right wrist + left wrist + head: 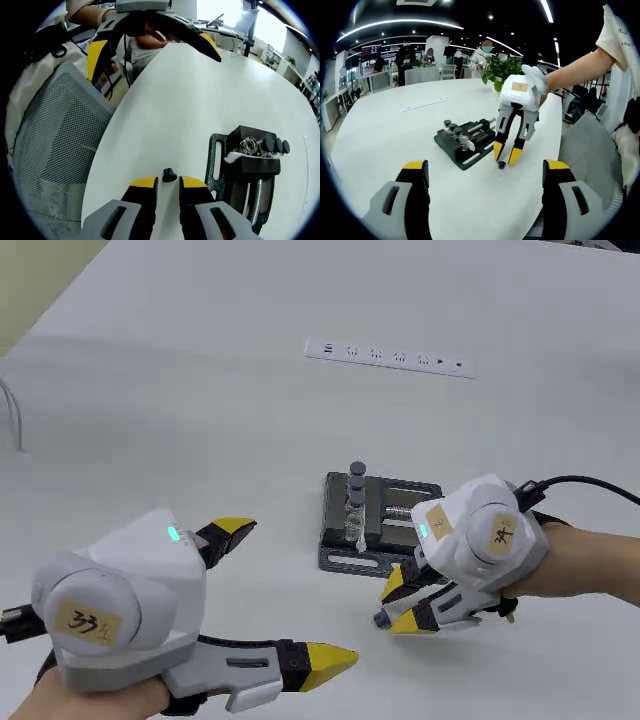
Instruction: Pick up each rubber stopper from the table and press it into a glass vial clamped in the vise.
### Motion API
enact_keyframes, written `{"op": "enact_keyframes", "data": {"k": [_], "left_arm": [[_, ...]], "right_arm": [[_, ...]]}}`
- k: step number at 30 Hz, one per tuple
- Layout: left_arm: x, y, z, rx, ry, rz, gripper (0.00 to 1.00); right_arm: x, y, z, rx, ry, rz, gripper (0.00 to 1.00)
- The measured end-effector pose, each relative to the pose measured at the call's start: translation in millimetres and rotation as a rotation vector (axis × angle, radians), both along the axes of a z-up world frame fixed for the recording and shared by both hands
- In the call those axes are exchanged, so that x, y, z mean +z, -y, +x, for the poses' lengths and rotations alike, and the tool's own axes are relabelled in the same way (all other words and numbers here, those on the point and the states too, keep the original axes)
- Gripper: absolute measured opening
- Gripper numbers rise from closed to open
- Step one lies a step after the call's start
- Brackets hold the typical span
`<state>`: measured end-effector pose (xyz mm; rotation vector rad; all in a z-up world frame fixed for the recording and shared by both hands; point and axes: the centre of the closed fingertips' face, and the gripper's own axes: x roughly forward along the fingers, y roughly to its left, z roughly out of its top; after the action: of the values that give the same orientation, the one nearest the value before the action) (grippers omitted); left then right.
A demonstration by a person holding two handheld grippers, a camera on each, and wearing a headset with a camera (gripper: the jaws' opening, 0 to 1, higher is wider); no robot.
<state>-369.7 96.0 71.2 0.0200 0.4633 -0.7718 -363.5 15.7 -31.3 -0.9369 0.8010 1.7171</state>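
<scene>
On the left, the left gripper [285, 592] hangs low over the white table [200, 420], its 2 jaws spread wide with nothing between them.

In the middle stands the black vise [372, 530], holding a short row of glass vials [247, 146]. In the right gripper view, 3 of them seem to be already capped with dark plugs and 1 near the vise's front looks open, though the glass is small and glary, so I would not swear to the count.

Just right of the vise's front corner, a loose rubber stopper [169, 174] lies on the table. The right gripper [401, 604] is pointed down at it. Its jaws are a narrow gap apart and not yet on anything, and the stopper sits just ahead of the tips, about in line with the gap.

The main risk is in the pinch. The stopper is small and rounded, so 1 jaw touching first could push it aside or make it squirt out. If it is gripped crooked, it would meet the vial mouth at a slant and jam or pop off. A hard, off-line push could also crack the glass or shift the vial in the vise.
</scene>
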Motion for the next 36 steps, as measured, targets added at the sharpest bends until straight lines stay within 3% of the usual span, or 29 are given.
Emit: {"op": "enact_keyframes", "data": {"k": [23,36], "left_arm": [[-0.7,-1.0,0.4,0.009,-0.003,-0.007,0.93],[-2.7,-2.7,0.4,0.008,-0.003,-0.006,0.93]], "right_arm": [[-2.6,-2.9,-1.2,0.011,0.003,-0.009,0.08],[1.0,-5.4,3.6,-0.021,0.019,-0.004,0.07]]}}
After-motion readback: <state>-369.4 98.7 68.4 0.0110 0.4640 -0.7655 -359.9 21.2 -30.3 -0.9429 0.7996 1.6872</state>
